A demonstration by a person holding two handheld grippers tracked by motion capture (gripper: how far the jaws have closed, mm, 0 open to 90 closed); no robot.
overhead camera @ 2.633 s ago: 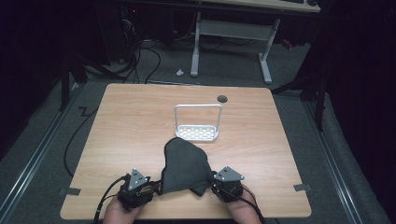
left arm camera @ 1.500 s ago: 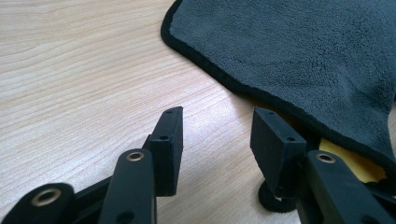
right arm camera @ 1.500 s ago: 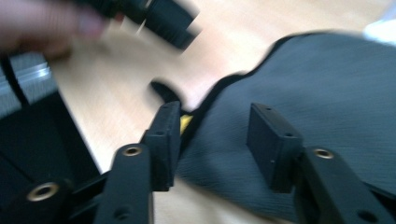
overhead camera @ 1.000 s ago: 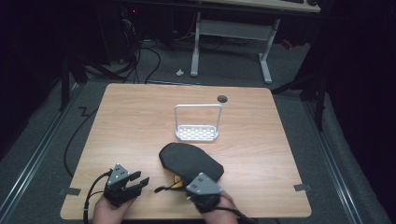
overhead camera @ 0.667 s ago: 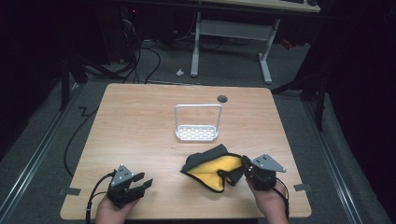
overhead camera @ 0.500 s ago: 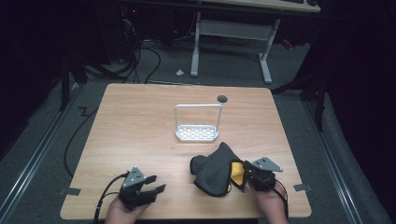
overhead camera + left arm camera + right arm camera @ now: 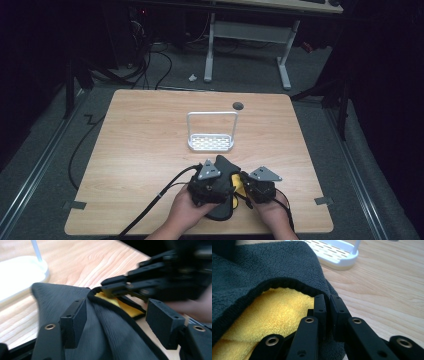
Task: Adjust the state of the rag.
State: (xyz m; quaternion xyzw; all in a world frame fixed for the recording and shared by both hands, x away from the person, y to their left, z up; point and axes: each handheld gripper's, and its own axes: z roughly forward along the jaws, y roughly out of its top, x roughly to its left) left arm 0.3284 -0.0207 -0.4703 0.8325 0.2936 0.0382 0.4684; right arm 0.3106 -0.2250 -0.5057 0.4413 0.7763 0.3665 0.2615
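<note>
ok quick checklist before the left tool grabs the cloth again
1. Right tool clamped on the black edge of the cloth: ok.
2. Left tool open wide enough, having just been opening: ok.
3. Cloth lying between the left tool's pads, not yet pinched: ok.
4. Yellow lining exposed at the cloth's edge: ok.
5. White rack apart from both hands: ok.
6. Cloth's near end under the hands flat: cannot tell.

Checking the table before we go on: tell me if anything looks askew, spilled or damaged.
Nothing spilled or damaged. The black cloth with yellow lining lies bunched, not flat, at the table's near edge; the right gripper pinches its black hem. The left gripper, jaws just opened, straddles a fold without pressing it. The white rack stands upright.
</note>
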